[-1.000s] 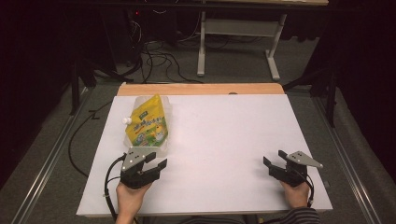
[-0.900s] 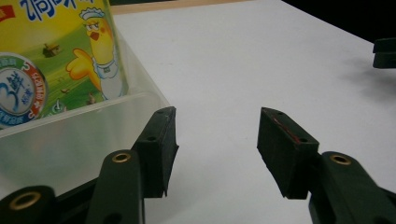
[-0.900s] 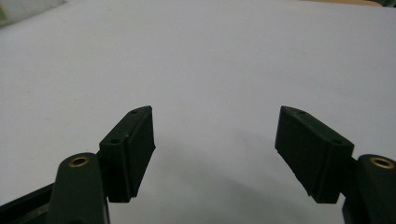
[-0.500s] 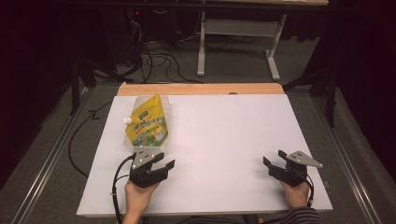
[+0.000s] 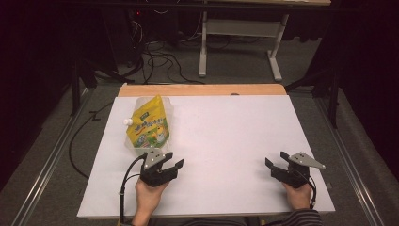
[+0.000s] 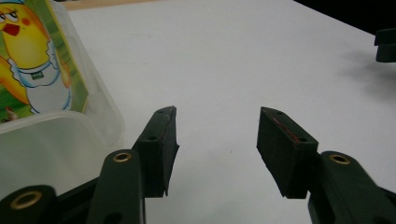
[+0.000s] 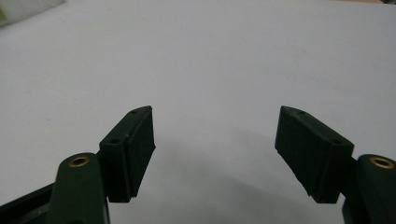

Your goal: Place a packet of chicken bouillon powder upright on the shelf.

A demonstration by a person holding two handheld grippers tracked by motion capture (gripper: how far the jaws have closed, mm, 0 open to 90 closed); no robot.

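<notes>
Two grippers sit low over the white table, the left gripper just beside the near edge of a clear tub holding a yellow pouch, jaws apart on nothing, the right gripper well away, jaws apart too.

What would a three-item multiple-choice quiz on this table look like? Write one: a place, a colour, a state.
1. Where does the spouted pouch lie on the table?
A far left
B far right
C near middle

2. Main colour of the pouch?
A blue
B yellow
C red

3. How do the left gripper's jaws stand?
A shut on the pouch
B shut on nothing
C open, with nothing between them

Answers: A, it sits in a clear container just beyond the left gripper; B, its front is yellow; C, bare table shows between the jaws.
</notes>
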